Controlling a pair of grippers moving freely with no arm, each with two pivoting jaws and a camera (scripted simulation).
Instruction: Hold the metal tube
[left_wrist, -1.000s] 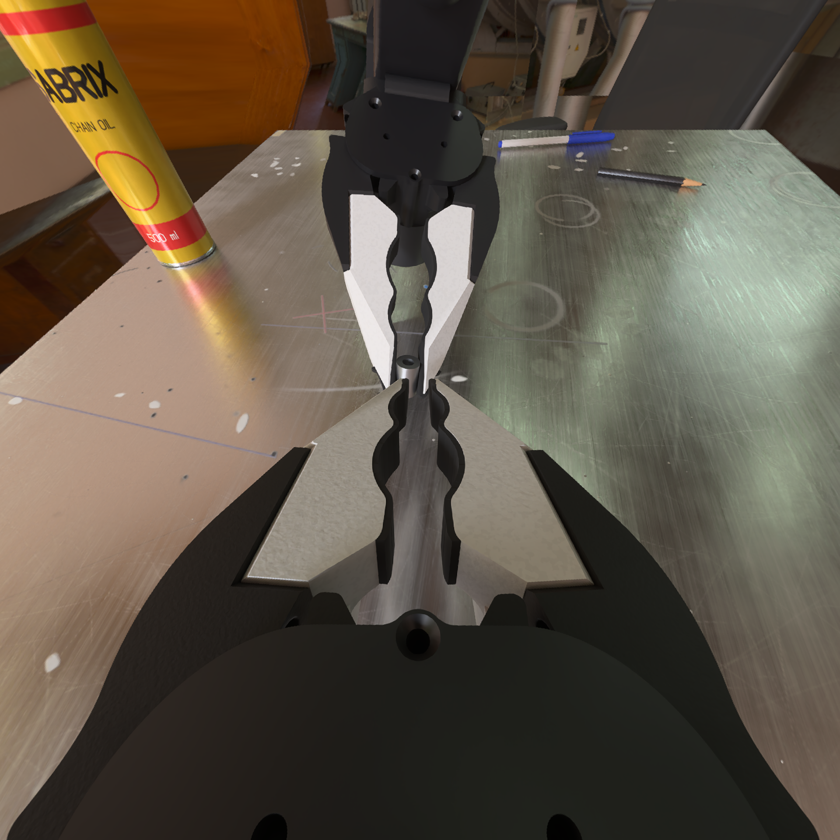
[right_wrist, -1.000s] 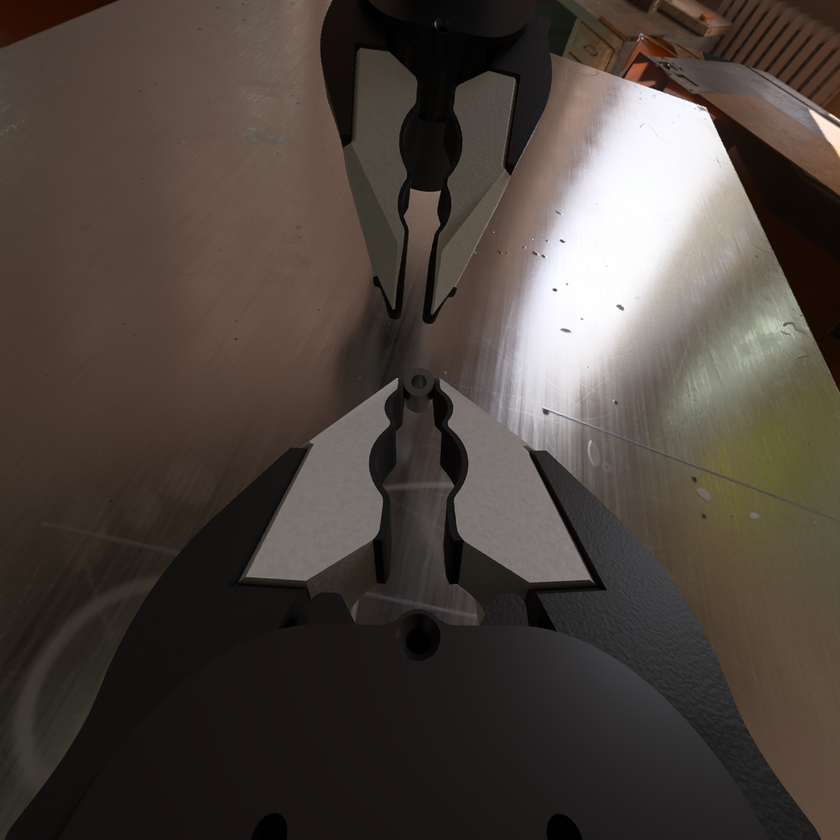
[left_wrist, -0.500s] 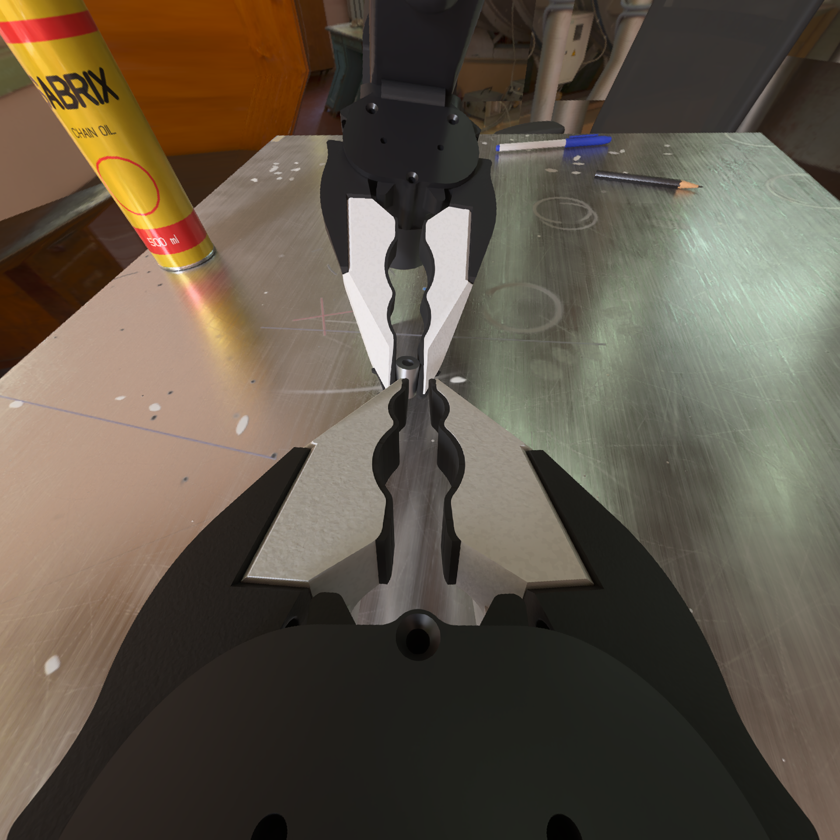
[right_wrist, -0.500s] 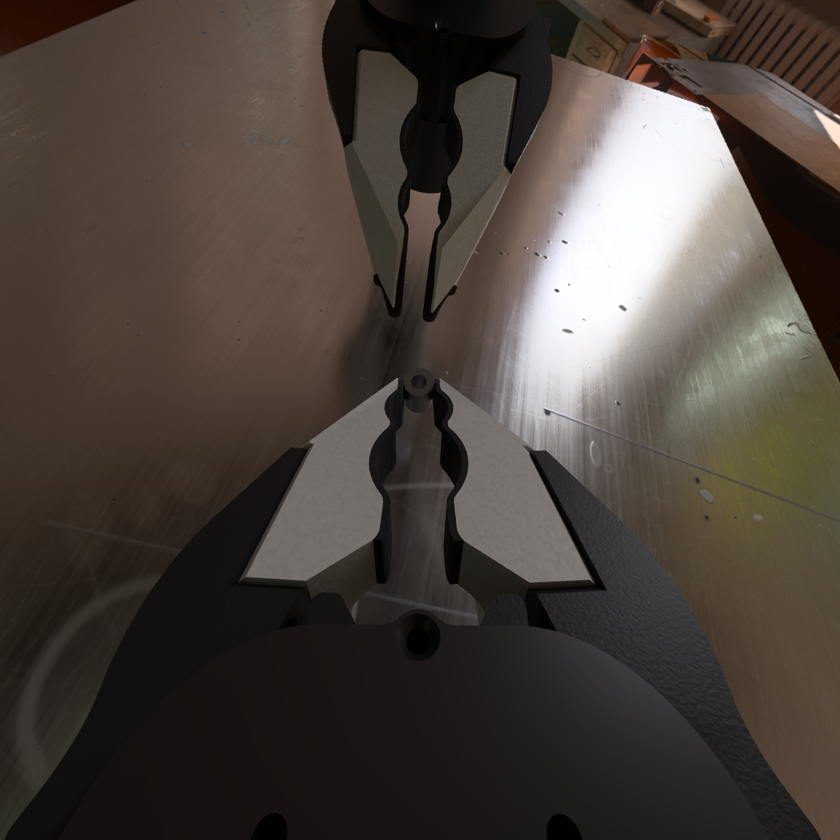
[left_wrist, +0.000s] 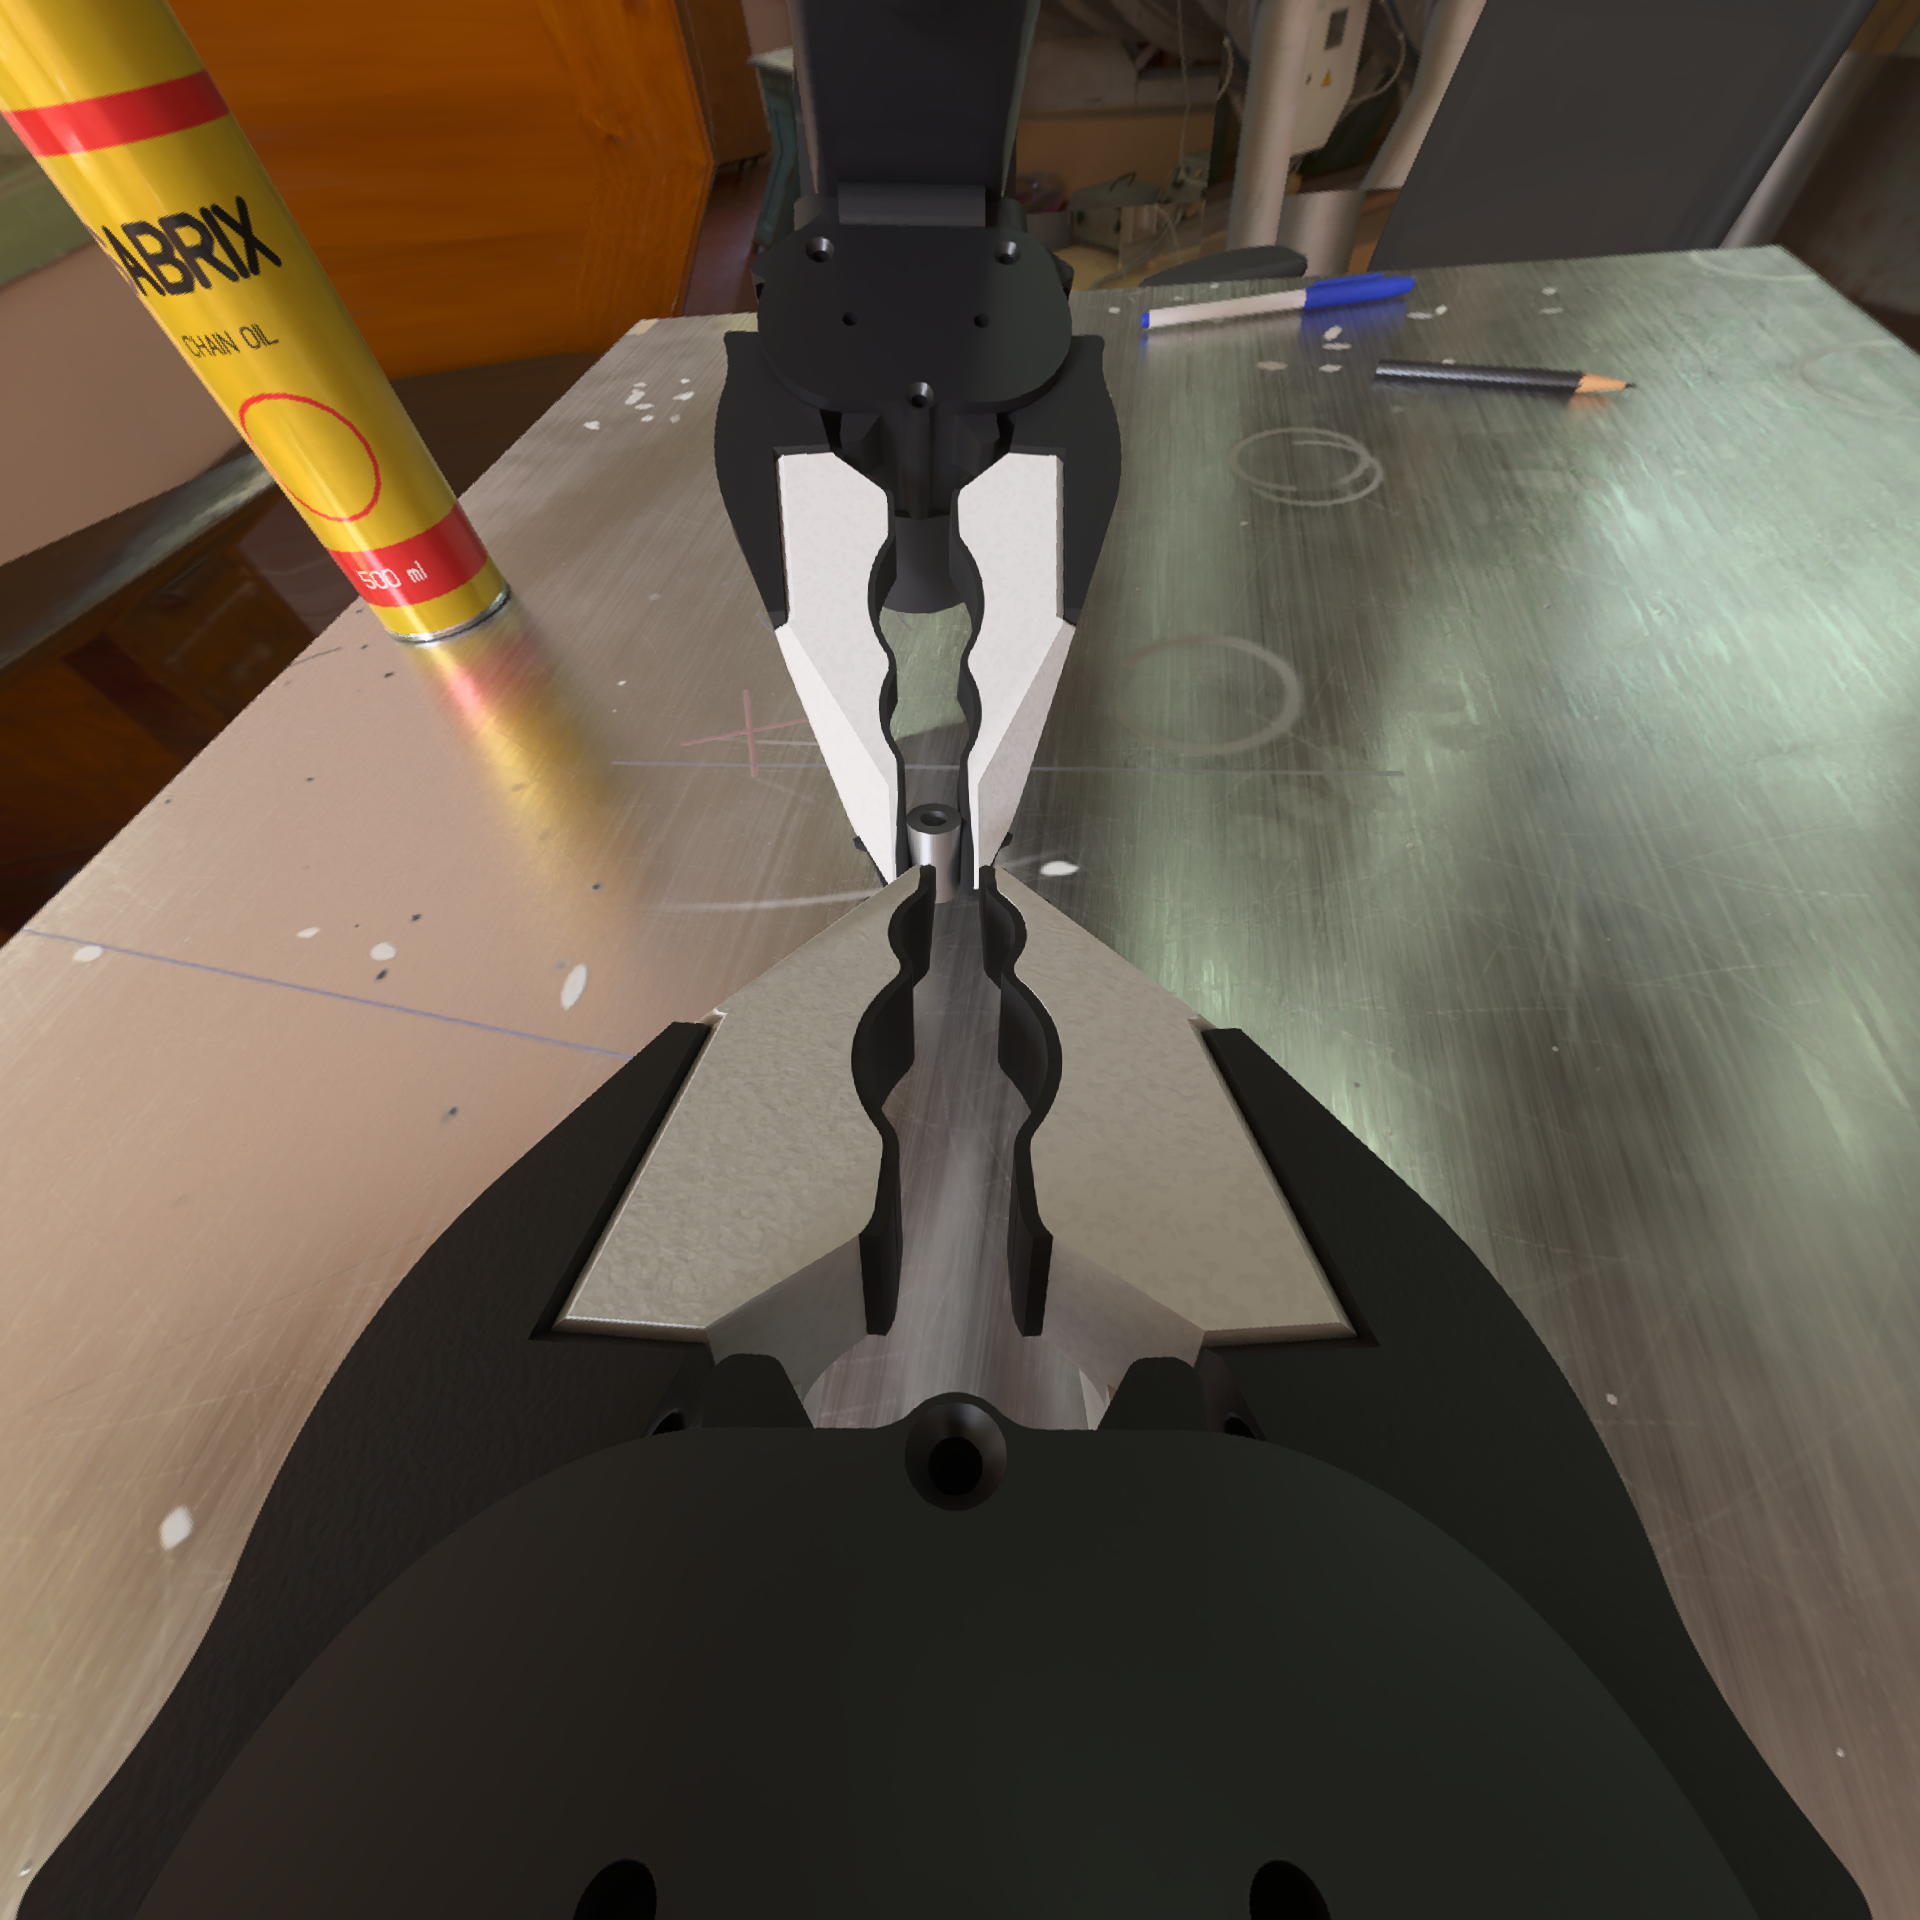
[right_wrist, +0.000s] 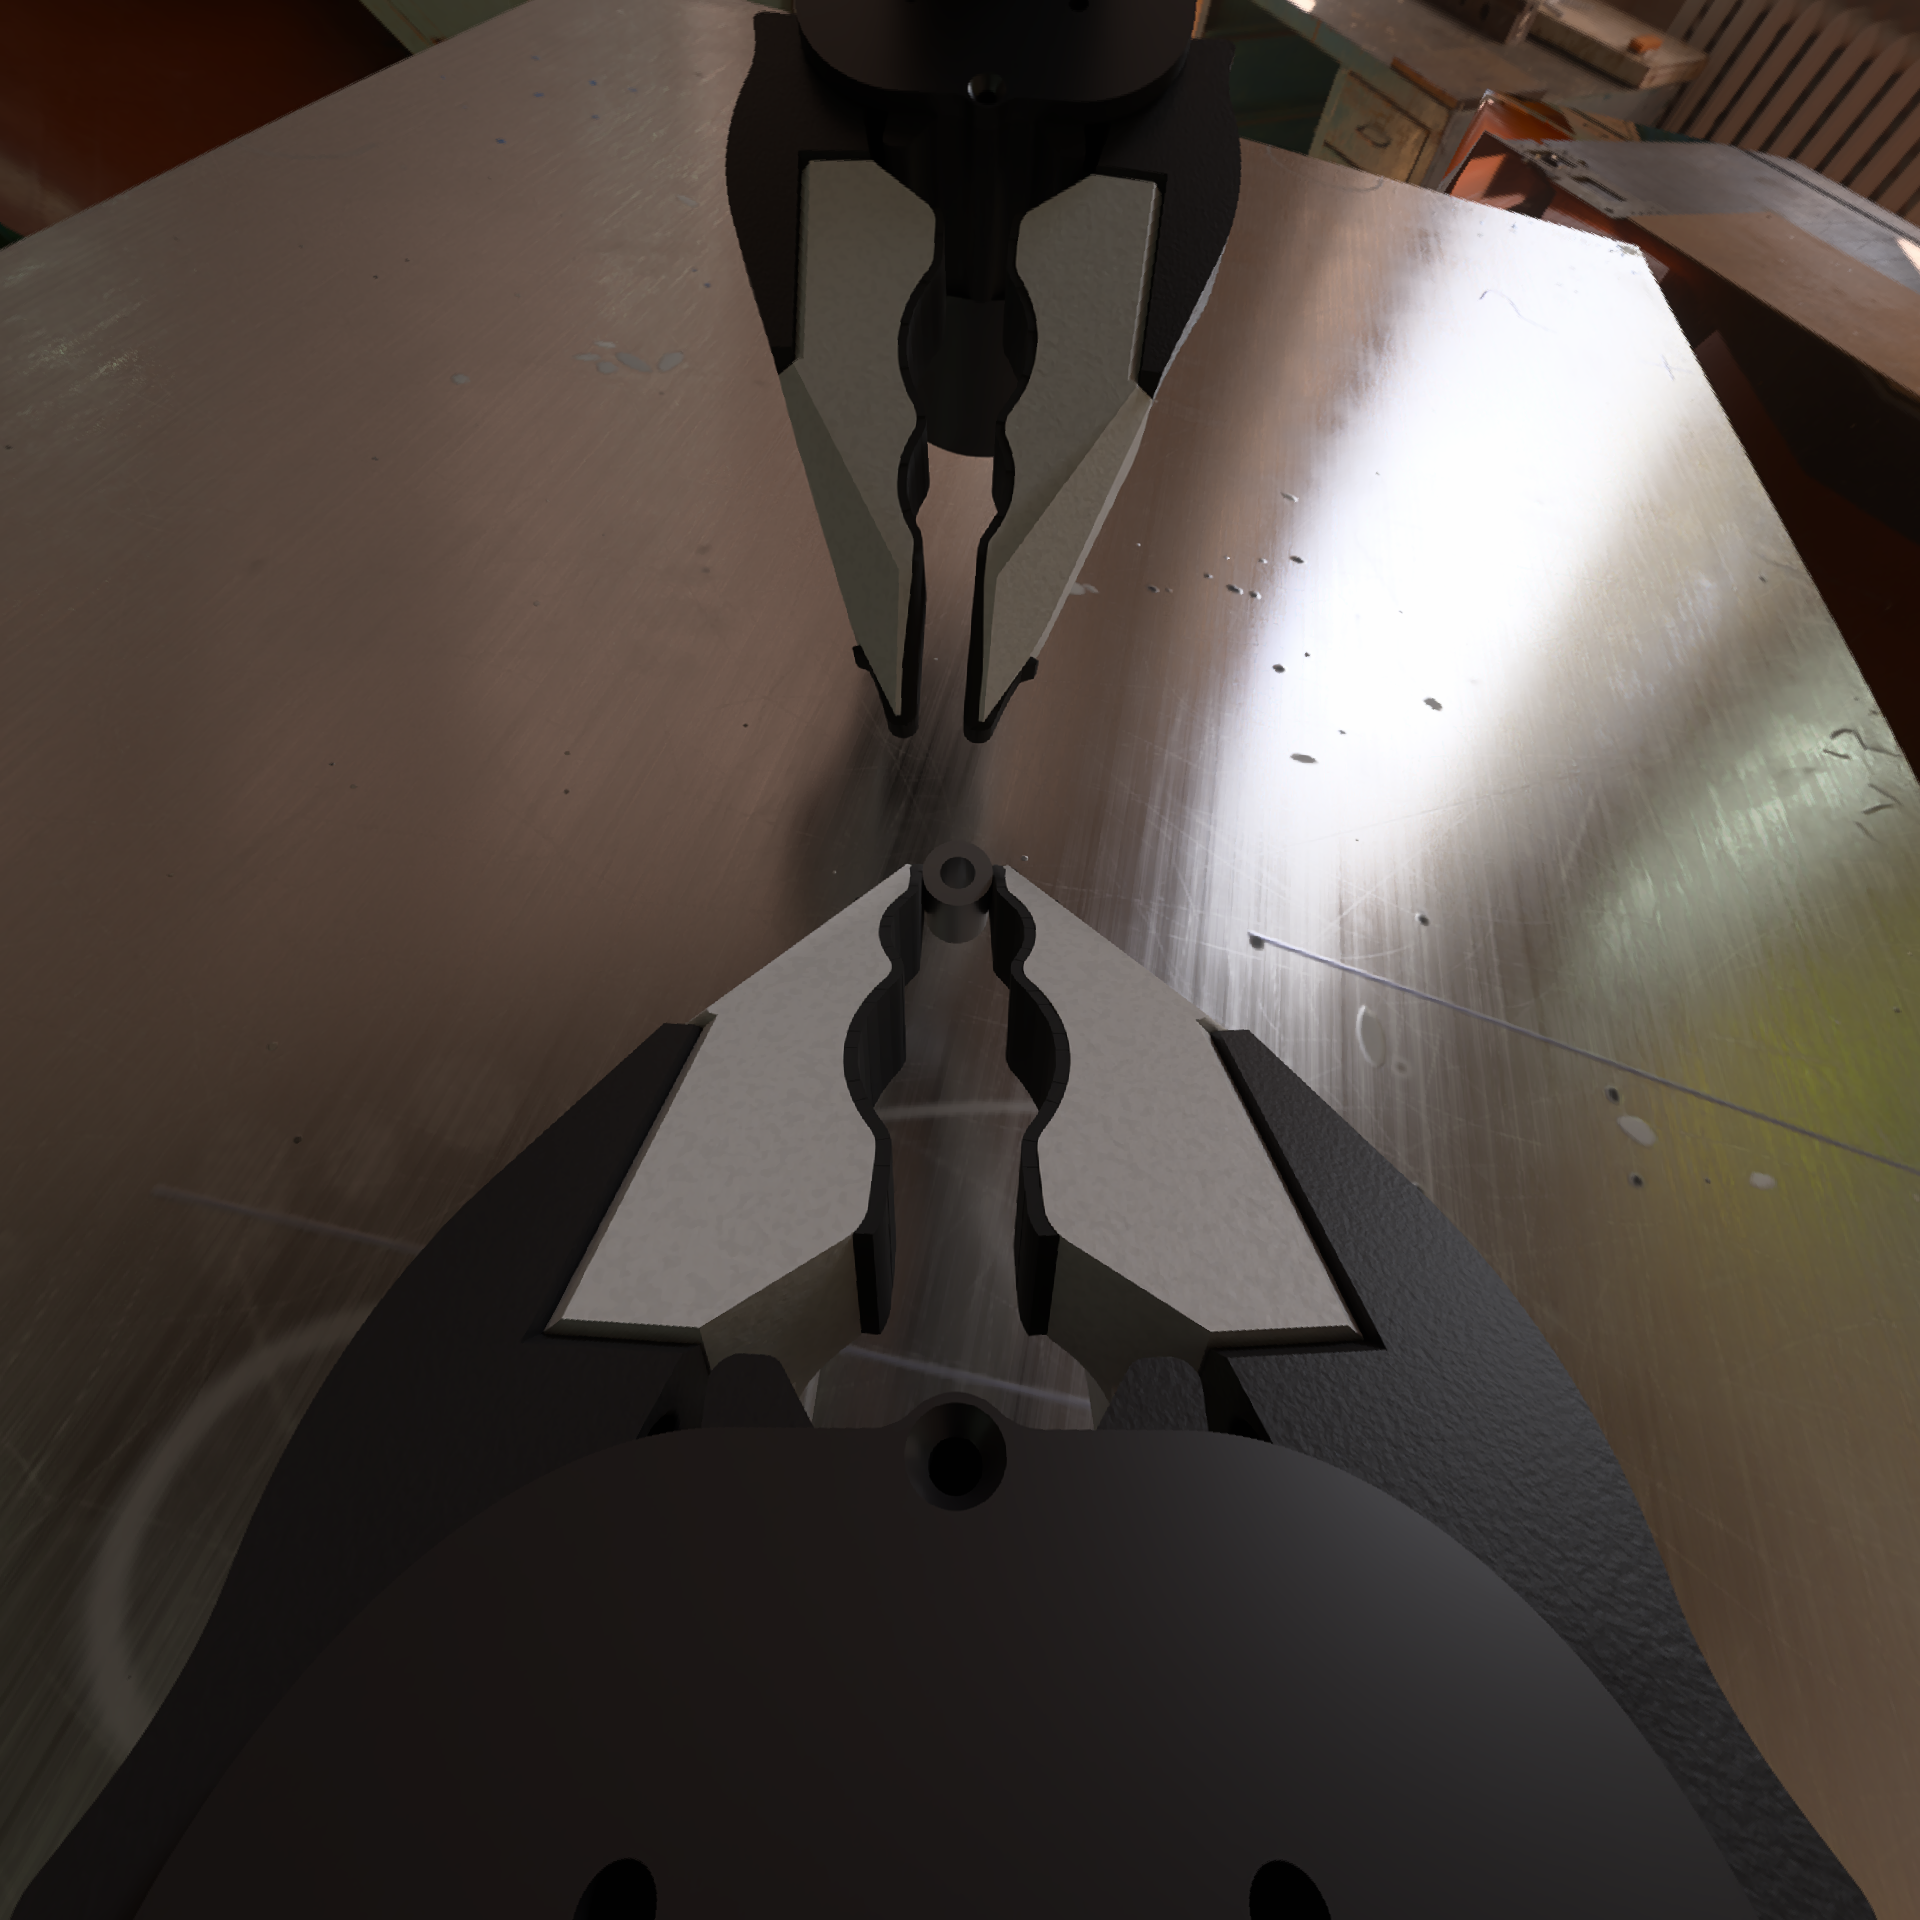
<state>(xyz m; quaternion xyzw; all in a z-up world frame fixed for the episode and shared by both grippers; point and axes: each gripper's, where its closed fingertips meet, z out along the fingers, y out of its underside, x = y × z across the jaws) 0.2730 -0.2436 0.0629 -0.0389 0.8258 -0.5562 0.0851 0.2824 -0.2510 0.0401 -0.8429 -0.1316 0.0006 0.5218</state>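
Observation:
A short metal tube stands upright between the fingertips of my right gripper, which is shut on it just above the metal table. In the left wrist view the tube shows in the right gripper, straight ahead. My left gripper faces it tip to tip. Its fingers are a narrow gap apart with nothing between them. In the right wrist view the left gripper stops a short way from the tube and does not touch it.
A tall yellow and red spray can stands at the table's left edge. A blue and white pen and a dark pencil lie at the far right. The table drops off at left.
Hardly anything. The left gripper has drifted slightly toward the tube. The right gripper keeps the tube in the same place.

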